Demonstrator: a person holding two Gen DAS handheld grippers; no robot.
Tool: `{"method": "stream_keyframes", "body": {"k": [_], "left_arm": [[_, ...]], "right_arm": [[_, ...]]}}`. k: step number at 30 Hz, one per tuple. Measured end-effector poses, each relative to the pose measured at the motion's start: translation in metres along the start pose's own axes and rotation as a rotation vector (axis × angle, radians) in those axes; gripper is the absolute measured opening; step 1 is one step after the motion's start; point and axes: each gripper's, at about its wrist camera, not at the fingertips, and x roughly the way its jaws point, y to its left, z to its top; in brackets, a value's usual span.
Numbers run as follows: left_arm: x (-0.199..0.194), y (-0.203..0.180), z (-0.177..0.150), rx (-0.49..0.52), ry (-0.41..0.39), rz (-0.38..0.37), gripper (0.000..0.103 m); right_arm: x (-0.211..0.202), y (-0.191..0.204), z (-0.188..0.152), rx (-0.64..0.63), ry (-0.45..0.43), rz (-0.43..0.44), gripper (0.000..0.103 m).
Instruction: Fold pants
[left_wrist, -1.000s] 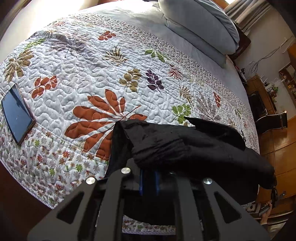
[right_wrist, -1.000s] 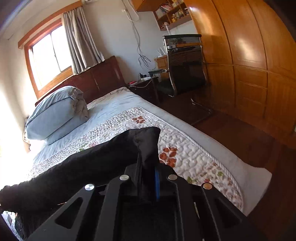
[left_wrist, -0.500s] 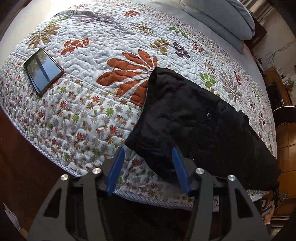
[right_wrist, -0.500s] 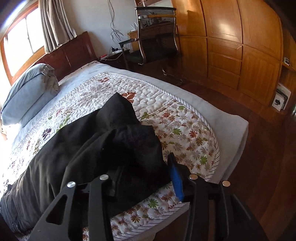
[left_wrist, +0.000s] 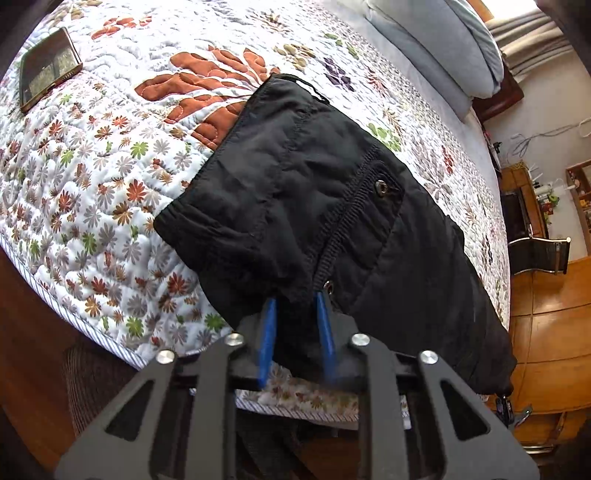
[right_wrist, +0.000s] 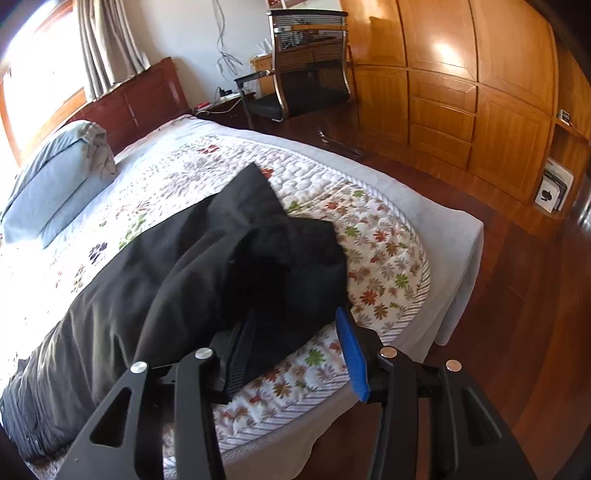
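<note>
- Black padded fabric pants (left_wrist: 314, 206) lie across the foot end of the bed, on a white quilted bedspread with leaf and flower print (left_wrist: 110, 192), reaching its near edge.
- Left wrist view: waistband end bunched, ribbed seam running down it, two metal snaps (left_wrist: 381, 187) showing; a thin black cord loops at the far corner.
- Right wrist view: same pants (right_wrist: 207, 269) rumpled, one pointed flap sticking up toward the far side, the rest trailing off left in sunlight.
- Left hand-held gripper (left_wrist: 297, 325): blue-padded fingers (left_wrist: 267, 332) narrowly apart with a fold of black fabric between them; jaws have just been closing. Pads look to be on the cloth, though the right one is blurred.
- Right hand-held gripper (right_wrist: 299, 350): jaws about half apart, having just opened a little further; left finger (right_wrist: 242, 350) against the pants edge, blue right finger (right_wrist: 352, 354) clear of the cloth over the bedspread; nothing gripped.
- Dark phone (left_wrist: 48, 66) lies flat on the bedspread, well apart from the pants.
- Folded grey-blue duvet (right_wrist: 55, 181) at the head end, by the dark wooden headboard (right_wrist: 125, 103).
- Mesh office chair (right_wrist: 306, 66) and wooden wardrobe wall (right_wrist: 461, 81) beyond the bed.
</note>
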Motion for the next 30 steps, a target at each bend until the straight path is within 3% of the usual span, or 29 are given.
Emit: {"method": "stream_keyframes", "body": {"k": [2, 5, 8, 14, 21, 27, 30], "left_arm": [[0.001, 0.005, 0.004, -0.048, -0.002, -0.039, 0.008], [-0.010, 0.002, 0.005, -0.065, -0.065, -0.061, 0.006], [-0.023, 0.003, 0.002, -0.065, -0.114, -0.062, 0.006], [-0.023, 0.015, -0.008, -0.070, -0.100, -0.040, 0.006], [-0.017, 0.009, -0.005, -0.045, -0.097, 0.004, 0.007], [-0.016, 0.014, -0.004, -0.071, -0.090, -0.010, 0.010], [-0.014, 0.013, -0.004, -0.071, -0.088, -0.001, 0.011]], "right_arm": [[0.000, 0.004, -0.003, 0.004, 0.015, 0.013, 0.049], [-0.002, 0.002, -0.007, 0.068, 0.040, 0.049, 0.060], [-0.010, -0.009, -0.013, 0.171, 0.047, 0.123, 0.060], [-0.010, -0.042, -0.032, 0.464, 0.078, 0.314, 0.066], [0.014, -0.034, -0.018, 0.514, 0.088, 0.439, 0.066], [-0.004, -0.021, -0.006, 0.508, 0.122, 0.363, 0.067], [-0.022, -0.017, -0.007, 0.474, 0.108, 0.316, 0.074]]}}
